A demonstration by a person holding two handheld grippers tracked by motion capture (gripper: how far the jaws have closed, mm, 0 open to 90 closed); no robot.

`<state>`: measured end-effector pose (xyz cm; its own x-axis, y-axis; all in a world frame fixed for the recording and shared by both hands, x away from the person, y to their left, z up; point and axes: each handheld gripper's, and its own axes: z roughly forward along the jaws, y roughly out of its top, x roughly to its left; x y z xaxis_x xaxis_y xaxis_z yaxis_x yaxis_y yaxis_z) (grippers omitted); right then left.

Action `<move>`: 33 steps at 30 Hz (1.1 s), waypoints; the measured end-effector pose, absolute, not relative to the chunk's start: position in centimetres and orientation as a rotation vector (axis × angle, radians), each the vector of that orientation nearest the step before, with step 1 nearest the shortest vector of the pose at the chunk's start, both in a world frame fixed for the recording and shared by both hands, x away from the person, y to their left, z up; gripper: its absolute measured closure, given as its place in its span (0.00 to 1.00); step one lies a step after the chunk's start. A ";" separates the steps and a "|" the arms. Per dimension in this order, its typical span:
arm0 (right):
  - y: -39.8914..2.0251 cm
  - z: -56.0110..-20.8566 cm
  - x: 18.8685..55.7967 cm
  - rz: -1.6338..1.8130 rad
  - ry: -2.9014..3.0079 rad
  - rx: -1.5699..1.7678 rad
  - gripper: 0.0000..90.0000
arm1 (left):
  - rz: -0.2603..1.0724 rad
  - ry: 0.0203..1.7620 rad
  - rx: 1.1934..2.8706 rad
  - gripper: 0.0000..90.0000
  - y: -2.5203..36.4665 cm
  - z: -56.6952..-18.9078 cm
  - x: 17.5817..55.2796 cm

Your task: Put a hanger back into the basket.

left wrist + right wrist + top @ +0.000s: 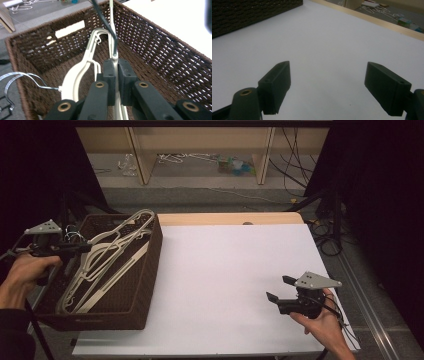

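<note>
Left tongs (117, 75) clamped tight on a thin bar of a cream hanger (82, 67), inside the brown wicker basket (160, 50) at the bench's left end. More hangers (107, 262) lie piled in that basket. Right tongs (327, 85) gape wide, empty, hovering over the bare white bench (225, 270), well apart from the basket.

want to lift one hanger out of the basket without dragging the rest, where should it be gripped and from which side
Probably a thin straight bar of a cream hanger, from above through the basket's open top. The woven walls block side approaches, and the flat bar fits between closed jaws. The left gripper is already shut on such a bar. The hangers lie tangled, so lift slowly.
</note>
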<state>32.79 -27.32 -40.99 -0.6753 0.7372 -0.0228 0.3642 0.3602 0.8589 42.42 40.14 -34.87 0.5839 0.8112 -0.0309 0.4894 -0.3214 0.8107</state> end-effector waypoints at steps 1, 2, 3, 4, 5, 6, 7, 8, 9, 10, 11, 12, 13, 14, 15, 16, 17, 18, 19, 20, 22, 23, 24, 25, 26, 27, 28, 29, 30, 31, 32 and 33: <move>-27.3 -41.0 32.8 1.245 2.225 0.958 0.25 | 0.493 1.021 2.000 0.95 40.2 -34.7 42.5; -27.3 -41.0 32.8 1.244 2.227 0.958 0.25 | 0.492 1.024 1.997 0.95 40.2 -34.5 42.6; -27.4 -41.0 32.8 1.244 2.225 0.959 0.25 | 0.489 1.025 2.006 0.95 40.3 -34.4 42.7; -27.4 -41.0 32.8 1.248 2.224 0.959 0.25 | 0.492 1.018 2.004 0.95 40.4 -34.4 42.7; -27.4 -41.0 32.8 1.247 2.226 0.959 0.25 | 0.493 1.020 1.990 0.95 40.4 -34.3 42.7; -27.5 -41.0 32.8 1.247 2.226 0.959 0.25 | 0.509 1.019 1.998 0.95 40.5 -34.2 42.8; -27.5 -41.0 32.9 1.247 2.224 0.961 0.24 | 0.504 1.011 1.989 0.95 40.5 -34.2 42.8; -27.5 -41.1 32.9 1.247 2.225 0.964 0.24 | 0.501 1.009 1.976 0.95 40.4 -34.2 42.8; -27.5 -41.1 32.9 1.245 2.224 0.965 0.25 | 0.501 1.001 1.984 0.95 40.4 -34.1 42.7; -27.5 -41.1 32.9 1.245 2.225 0.965 0.24 | 0.499 0.992 1.978 0.95 40.2 -34.1 42.7; -27.5 -41.1 32.9 1.245 2.222 0.963 0.24 | 0.510 0.975 1.989 0.95 40.1 -34.0 42.6; -27.5 -41.1 32.9 1.244 2.224 0.963 0.24 | 0.506 0.970 1.987 0.95 40.0 -34.0 42.6; -27.5 -41.1 32.9 1.241 2.226 0.963 0.24 | 0.509 0.960 1.986 0.95 39.8 -33.9 42.6; -27.5 -41.1 32.9 1.241 2.229 0.962 0.24 | 0.512 0.948 1.999 0.95 39.8 -33.8 42.6; -27.4 -41.1 32.9 1.242 2.227 0.961 0.24 | 0.504 0.950 1.992 0.95 39.7 -33.9 42.7; -27.4 -41.1 32.9 1.242 2.226 0.959 0.24 | 0.491 0.955 1.992 0.95 39.7 -33.9 42.7; -27.4 -41.1 32.9 1.241 2.227 0.960 0.24 | 0.492 0.967 1.977 0.95 39.7 -33.9 42.7; -27.5 -41.1 32.9 1.240 2.231 0.961 0.24 | 0.487 0.975 1.977 0.95 39.7 -33.8 42.7; -27.5 -41.1 32.9 1.240 2.228 0.961 0.24 | 0.490 0.972 1.977 0.95 39.6 -33.7 42.7; -27.5 -41.1 32.9 1.242 2.228 0.972 0.24 | 0.480 0.976 1.965 0.95 39.6 -33.6 42.6; -27.5 -41.2 32.9 1.238 2.230 0.965 0.24 | 0.472 0.965 1.953 0.95 39.6 -33.2 42.6; -27.5 -41.2 32.9 1.238 2.231 0.964 0.24 | 0.481 0.967 1.951 0.95 39.7 -33.1 42.6; -27.5 -41.2 32.9 1.238 2.232 0.964 0.24 | 0.470 0.976 1.940 0.95 39.6 -32.9 42.6; -27.5 -41.1 32.9 1.239 2.234 0.971 0.24 | 0.469 0.976 1.928 0.95 39.5 -32.8 42.6; -27.5 -41.2 32.9 1.238 2.232 0.968 0.24 | 0.474 0.976 1.938 0.95 39.5 -32.6 42.6; -27.5 -41.2 32.9 1.237 2.230 0.963 0.24 | 0.467 0.968 1.934 0.95 39.4 -32.6 42.6; -27.5 -41.2 32.9 1.236 2.230 0.961 0.24 | 0.456 0.974 1.924 0.95 39.4 -32.6 42.6; -27.5 -41.1 32.9 1.238 2.232 0.962 0.24 | 0.440 0.978 1.929 0.95 39.3 -32.5 42.6; -27.5 -41.1 32.9 1.239 2.231 0.966 0.24 | 0.449 0.978 1.938 0.95 39.3 -32.4 42.5; -27.5 -41.1 32.9 1.242 2.229 0.972 0.24 | 0.440 0.980 1.937 0.95 39.4 -32.4 42.5; -27.6 -41.1 32.9 1.242 2.227 0.973 0.24 | 0.431 0.995 1.929 0.95 39.4 -32.4 42.5; -27.6 -41.1 32.9 1.239 2.227 0.966 0.24 | 0.424 1.003 1.913 0.95 39.5 -32.5 42.5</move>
<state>32.91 -27.59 -41.10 -0.6740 0.7384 -0.0215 0.3708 0.3633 0.8547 42.46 39.45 -32.47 0.6109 0.7851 -0.1016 0.4738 -0.2598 0.8414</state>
